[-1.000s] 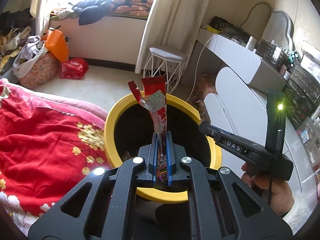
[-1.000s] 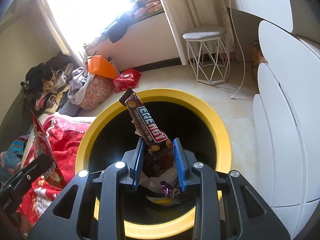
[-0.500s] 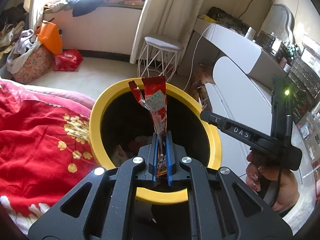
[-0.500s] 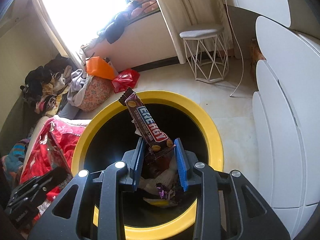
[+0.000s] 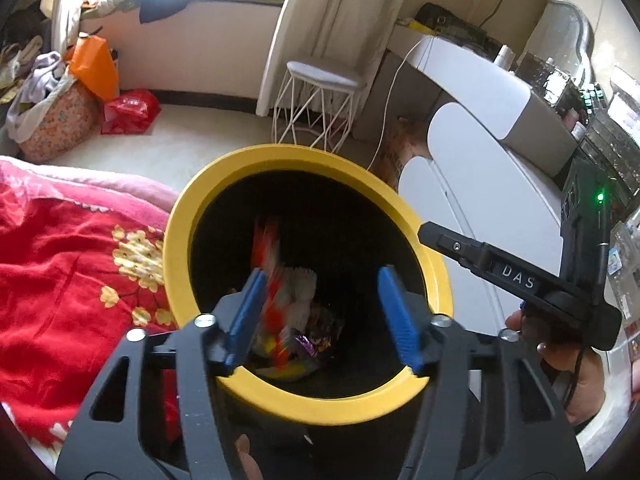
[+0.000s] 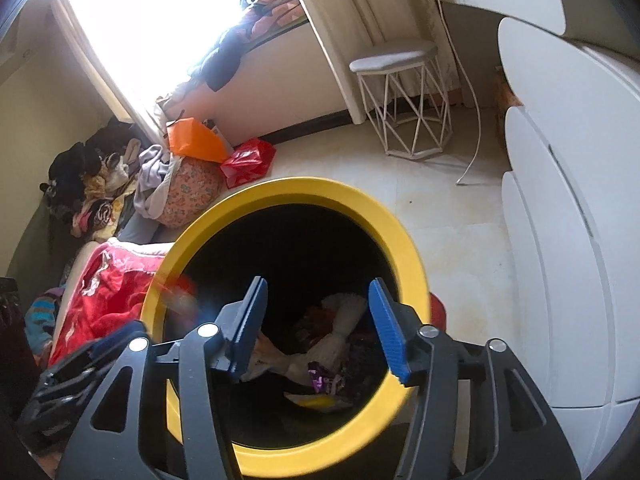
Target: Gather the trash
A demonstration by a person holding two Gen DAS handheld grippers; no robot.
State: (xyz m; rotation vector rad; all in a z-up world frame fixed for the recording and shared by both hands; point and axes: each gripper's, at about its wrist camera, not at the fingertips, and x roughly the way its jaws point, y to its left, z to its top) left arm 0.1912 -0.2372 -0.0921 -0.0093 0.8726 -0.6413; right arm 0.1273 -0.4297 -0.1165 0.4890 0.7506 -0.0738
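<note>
Risk here lies mostly in the drop. The left gripper (image 5: 324, 316) has its jaws spread wide above the yellow-rimmed bin (image 5: 224, 384), and a red wrapper (image 5: 270, 280) shows as a blurred streak just beside the left pad, inside the bin's mouth; a light, flat wrapper could cling to the pad or drift onto the rim instead of landing among the trash pile (image 6: 328, 360) at the bottom. The right gripper (image 6: 320, 328) is likewise spread wide with nothing between its pads, hanging over the same opening. With both tools crowded over one bin, a careless pull-back could knock them together, or clip the rim and tip the bin toward the red blanket (image 5: 60, 280).
</note>
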